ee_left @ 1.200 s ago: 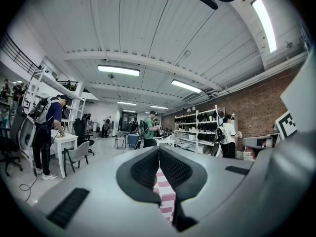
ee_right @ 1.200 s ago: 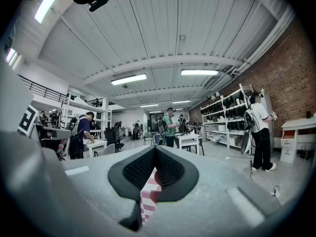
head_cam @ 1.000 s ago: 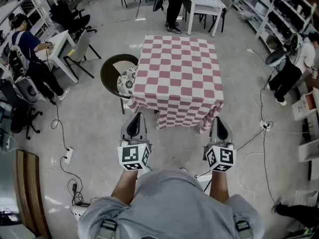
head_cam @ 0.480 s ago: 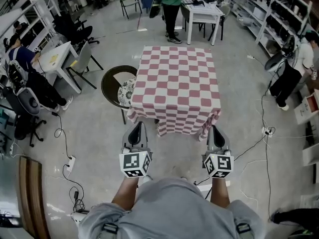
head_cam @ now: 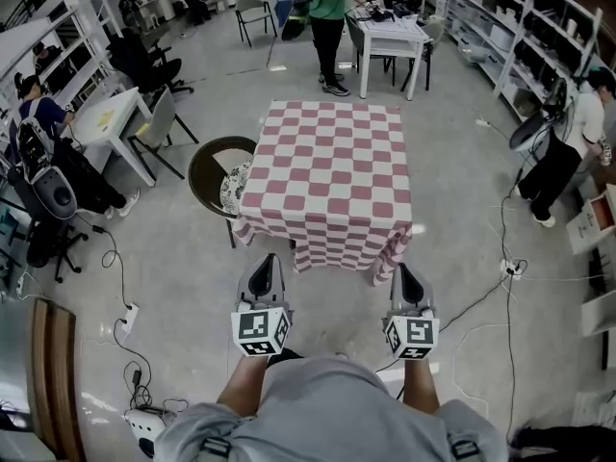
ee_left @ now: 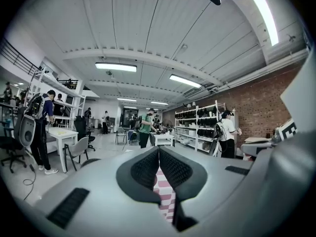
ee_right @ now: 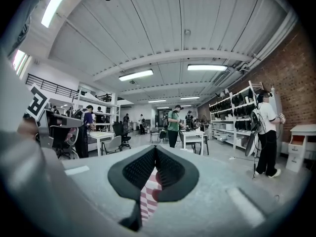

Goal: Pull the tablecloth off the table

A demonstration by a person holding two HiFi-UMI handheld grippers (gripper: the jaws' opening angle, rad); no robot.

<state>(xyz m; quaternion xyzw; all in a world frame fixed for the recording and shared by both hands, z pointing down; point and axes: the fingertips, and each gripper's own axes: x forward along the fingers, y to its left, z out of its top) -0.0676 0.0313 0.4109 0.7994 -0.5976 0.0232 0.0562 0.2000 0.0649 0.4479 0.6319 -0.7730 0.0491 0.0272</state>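
Observation:
A red-and-white checked tablecloth [head_cam: 327, 176] covers a square table and hangs down its sides, lying smooth and undisturbed. In the head view both grippers are held out low in front of me, pointing at the cloth's near hem. My left gripper [head_cam: 268, 261] is shut, its tip just left of the front left corner of the cloth. My right gripper [head_cam: 401, 269] is shut beside the front right corner. In the left gripper view the pads [ee_left: 148, 167] meet and the cloth [ee_left: 165, 191] shows behind them. In the right gripper view the cloth [ee_right: 148, 196] shows the same way.
A round dark chair [head_cam: 207, 157] with a patterned cushion [head_cam: 234, 183] stands against the table's left side. Cables [head_cam: 481, 296] run over the floor at right. A person in green [head_cam: 327, 8] and a white table [head_cam: 390, 32] stand beyond. Shelves line the right wall.
The table and both grippers have slid lower in the head view as the view rose. The gripper tips now sit slightly nearer me relative to the cloth's hem. Both stay shut.

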